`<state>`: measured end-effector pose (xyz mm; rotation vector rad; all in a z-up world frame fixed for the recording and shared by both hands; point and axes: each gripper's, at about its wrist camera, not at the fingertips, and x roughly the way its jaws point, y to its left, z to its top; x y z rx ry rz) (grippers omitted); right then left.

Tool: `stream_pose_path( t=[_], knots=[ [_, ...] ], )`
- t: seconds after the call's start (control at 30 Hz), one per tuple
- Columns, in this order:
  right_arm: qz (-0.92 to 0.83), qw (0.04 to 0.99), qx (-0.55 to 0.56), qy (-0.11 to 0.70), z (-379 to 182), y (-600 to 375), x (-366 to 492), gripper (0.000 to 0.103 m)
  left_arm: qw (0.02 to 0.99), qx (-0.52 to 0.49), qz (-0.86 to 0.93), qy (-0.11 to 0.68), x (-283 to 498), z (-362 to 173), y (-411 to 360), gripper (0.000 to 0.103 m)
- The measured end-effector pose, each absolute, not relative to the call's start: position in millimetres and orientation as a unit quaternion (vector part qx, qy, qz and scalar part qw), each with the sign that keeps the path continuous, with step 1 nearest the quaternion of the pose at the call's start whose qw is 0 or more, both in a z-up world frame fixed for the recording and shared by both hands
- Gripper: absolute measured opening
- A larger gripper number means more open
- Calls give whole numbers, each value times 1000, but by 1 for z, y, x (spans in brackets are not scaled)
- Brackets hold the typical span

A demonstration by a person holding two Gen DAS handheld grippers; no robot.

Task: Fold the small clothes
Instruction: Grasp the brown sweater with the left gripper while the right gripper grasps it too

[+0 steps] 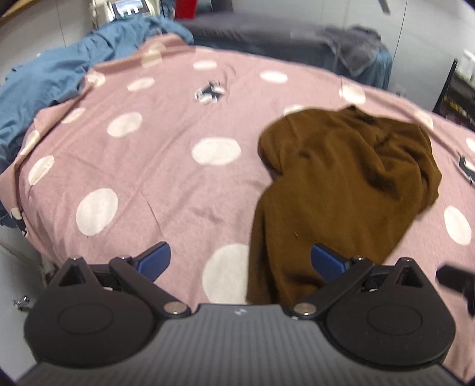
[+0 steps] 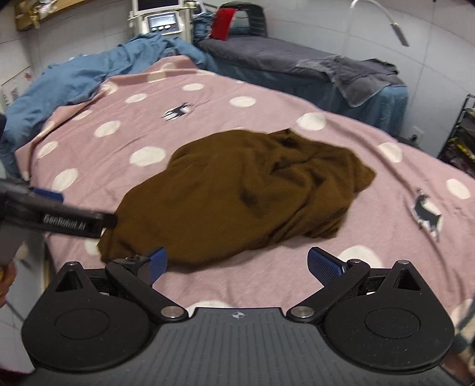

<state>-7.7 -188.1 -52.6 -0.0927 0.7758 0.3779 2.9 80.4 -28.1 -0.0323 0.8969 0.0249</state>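
Note:
A crumpled brown garment (image 1: 341, 184) lies on a pink bed cover with white dots (image 1: 148, 133). It also shows in the right wrist view (image 2: 252, 190), in the middle of the cover (image 2: 386, 237). My left gripper (image 1: 240, 261) is open and empty, just above the garment's near left edge. My right gripper (image 2: 237, 264) is open and empty, above the bare cover in front of the garment's near edge. The left gripper's body (image 2: 59, 219) shows at the left of the right wrist view, beside the garment's near left corner.
A blue sheet (image 2: 89, 71) is bunched at the bed's far left. A second bed with grey bedding (image 2: 282, 56) and a grey towel (image 2: 362, 77) stands behind. A machine with a screen (image 2: 160, 23) is at the back. A dark rack (image 2: 460, 139) stands right.

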Motion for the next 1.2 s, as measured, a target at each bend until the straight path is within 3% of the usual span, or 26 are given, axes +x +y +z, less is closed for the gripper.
stream_pose_path(
  t=[0.1, 0.2, 0.33, 0.37, 0.47, 0.5, 0.77, 0.97, 1.13, 1.17, 1.2],
  knots=[
    [158, 904, -23, 398, -66, -189, -3, 103, 897, -22, -7, 441, 4, -41, 84, 100],
    [158, 903, -59, 395, -71, -181, 3, 103, 890, -21, -22, 455, 11, -53, 84, 87],
    [153, 904, -32, 398, -74, -187, 16, 103, 886, -28, -45, 460, 29, -64, 76, 85],
    [149, 903, -23, 402, -75, -189, 19, 103, 882, -34, -53, 466, 36, -68, 73, 79],
    [132, 904, -23, 407, -77, -194, 16, 103, 878, -63, -96, 464, 50, -75, 61, 20],
    [127, 906, -26, 403, -76, -197, 14, 103, 881, -65, -110, 456, 51, -74, 55, 12],
    [38, 931, -2, 363, -57, -271, -27, 100, 901, -7, -251, 354, 37, -4, -40, 8],
    [-61, 934, 7, 351, -42, -328, -55, 103, 797, -16, -413, 440, -36, -26, -112, 7],
    [29, 935, 27, 353, -40, -311, -46, 103, 739, -19, -416, 530, -70, -79, -112, 10],
    [62, 935, 21, 350, -41, -297, -41, 103, 740, -36, -411, 531, -70, -79, -105, 12],
    [93, 935, 16, 341, -42, -284, -35, 103, 743, -47, -400, 535, -68, -78, -98, 23]
  ],
)
